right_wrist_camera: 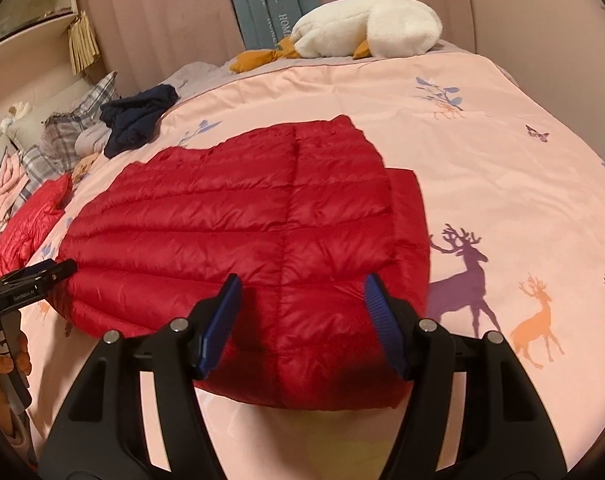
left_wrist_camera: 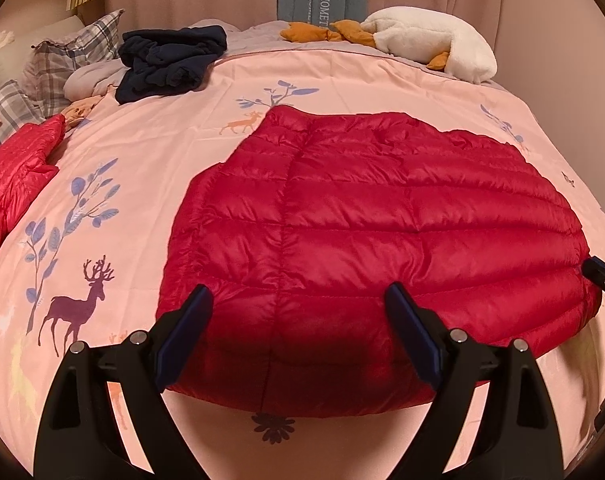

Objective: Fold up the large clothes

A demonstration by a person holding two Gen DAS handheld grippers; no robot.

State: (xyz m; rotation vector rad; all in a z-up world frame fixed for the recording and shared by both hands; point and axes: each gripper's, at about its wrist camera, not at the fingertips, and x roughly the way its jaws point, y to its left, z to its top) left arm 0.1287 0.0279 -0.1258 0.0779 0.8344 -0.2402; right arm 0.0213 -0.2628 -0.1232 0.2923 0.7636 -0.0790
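On the pink deer-print bed cover (left_wrist_camera: 142,168), a red quilted down jacket (left_wrist_camera: 362,216) is laid flat, its near hem reaching almost to the near edge of the bed and its collar end pointed toward the curtain side. Over the jacket's near hem, the left gripper (left_wrist_camera: 298,300) is held with its jaws spread wide and nothing between them — the blue pads stand to either side of the jacket's centre seam. Toward the jacket's right part, the right gripper (right_wrist_camera: 302,292) is likewise seen with jaws wide apart and empty, above the hem; whether the pads touch the fabric cannot be told. From the right wrist view, a folded part of the jacket is seen jutting out along its right edge. Beyond the jacket's collar end, a white plush goose (left_wrist_camera: 434,40) is lying at the far edge of the bed. To the far left of the jacket, a dark navy garment (left_wrist_camera: 170,60) is heaped beside plaid pillows (left_wrist_camera: 74,56) — and a second red garment (left_wrist_camera: 14,176) is lying at the left edge.
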